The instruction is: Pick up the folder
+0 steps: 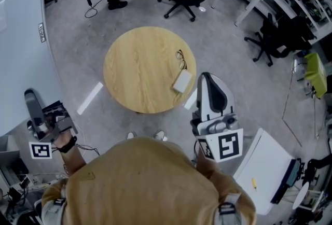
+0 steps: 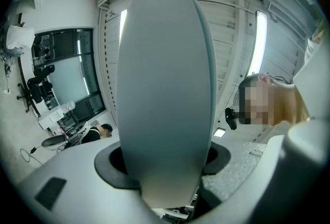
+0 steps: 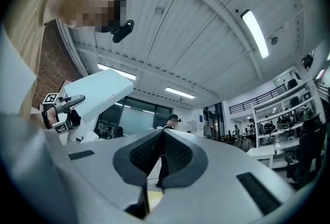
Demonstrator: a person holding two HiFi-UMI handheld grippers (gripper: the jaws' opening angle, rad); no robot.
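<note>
Lying on the table (image 1: 136, 71), folder (image 1: 182, 82) well apart from both jaws.

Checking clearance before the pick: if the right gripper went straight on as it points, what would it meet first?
Nothing close: the right gripper aims above the table; a far-off standing person seems first in line.

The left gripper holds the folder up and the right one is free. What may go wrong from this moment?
1. Only the left gripper grips the folder, at one end; the long part above it may swing or slip out.
2. The right gripper is shut and apart from the folder, so nothing else supports it.
3. If the folder is laid on the table, it may hit the glasses.
</note>
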